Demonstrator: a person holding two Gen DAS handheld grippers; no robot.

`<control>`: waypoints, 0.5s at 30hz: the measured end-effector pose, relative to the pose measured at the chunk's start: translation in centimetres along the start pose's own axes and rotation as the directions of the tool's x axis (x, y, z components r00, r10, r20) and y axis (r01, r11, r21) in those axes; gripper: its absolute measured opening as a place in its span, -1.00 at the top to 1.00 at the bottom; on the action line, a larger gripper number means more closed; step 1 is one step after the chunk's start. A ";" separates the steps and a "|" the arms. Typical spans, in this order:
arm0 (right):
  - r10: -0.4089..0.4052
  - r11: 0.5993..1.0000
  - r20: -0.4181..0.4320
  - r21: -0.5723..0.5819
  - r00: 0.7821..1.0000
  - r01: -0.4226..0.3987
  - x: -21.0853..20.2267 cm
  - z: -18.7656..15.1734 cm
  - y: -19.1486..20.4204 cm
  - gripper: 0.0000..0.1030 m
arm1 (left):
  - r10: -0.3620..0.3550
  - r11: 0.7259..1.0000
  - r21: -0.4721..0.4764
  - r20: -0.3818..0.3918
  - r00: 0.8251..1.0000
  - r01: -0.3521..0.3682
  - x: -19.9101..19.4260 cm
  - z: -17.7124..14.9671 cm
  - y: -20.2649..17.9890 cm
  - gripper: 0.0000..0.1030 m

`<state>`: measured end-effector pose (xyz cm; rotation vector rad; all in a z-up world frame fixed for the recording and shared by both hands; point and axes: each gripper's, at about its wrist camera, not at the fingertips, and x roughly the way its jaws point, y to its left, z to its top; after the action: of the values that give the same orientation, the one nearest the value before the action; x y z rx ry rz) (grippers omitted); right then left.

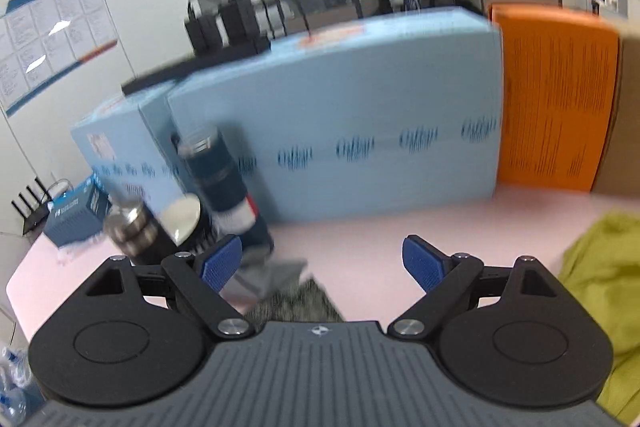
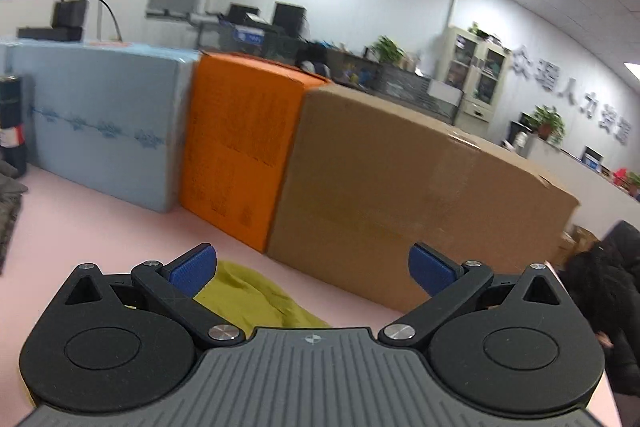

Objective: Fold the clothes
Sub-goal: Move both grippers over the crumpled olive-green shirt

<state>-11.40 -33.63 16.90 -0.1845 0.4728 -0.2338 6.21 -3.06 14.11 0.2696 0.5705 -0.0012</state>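
An olive-green garment [image 1: 604, 267] lies crumpled on the pink table [image 1: 380, 231] at the right edge of the left wrist view. It also shows in the right wrist view [image 2: 252, 299], just below and behind my right gripper's left pad. A grey patterned garment [image 1: 292, 301] lies under my left gripper; in the right wrist view it sits at the far left edge [image 2: 8, 199]. My left gripper [image 1: 322, 263] is open and empty above the table. My right gripper [image 2: 314, 269] is open and empty, held above the green garment.
A blue box [image 1: 360, 115], an orange box [image 2: 240, 147] and a brown cardboard box [image 2: 420, 207] stand in a row along the table's far side. Dark bottles [image 1: 220, 179] and metal-capped flasks [image 1: 136, 231] stand at the far left. A person in black [image 2: 612, 287] is at the right.
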 end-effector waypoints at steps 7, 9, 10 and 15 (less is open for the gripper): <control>-0.059 0.997 -0.125 0.044 0.990 0.065 0.6 -6.3 -0.3 -1.00 | -0.205 0.959 0.227 0.128 0.970 0.172 -3.0 -2.4 -4.7 -1.00; -0.075 0.995 -0.161 0.054 0.984 0.085 0.7 -8.1 -0.3 -1.00 | -0.282 0.901 0.369 0.093 0.955 0.230 -2.9 -6.7 -8.2 -1.00; -0.081 0.994 -0.180 0.061 0.980 0.093 0.8 -9.0 -0.4 -1.00 | -0.318 0.862 0.436 0.071 0.945 0.258 -2.9 -8.9 -9.9 -1.00; -0.032 0.986 -0.305 0.145 0.952 0.080 2.0 -12.4 -0.3 -1.00 | -0.437 0.701 0.620 -0.017 0.899 0.352 -4.0 -17.2 -17.0 -1.00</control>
<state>-15.55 -35.98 5.25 -0.0074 0.7510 -0.3566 -7.63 -15.47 -1.89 0.7745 0.4710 -0.6392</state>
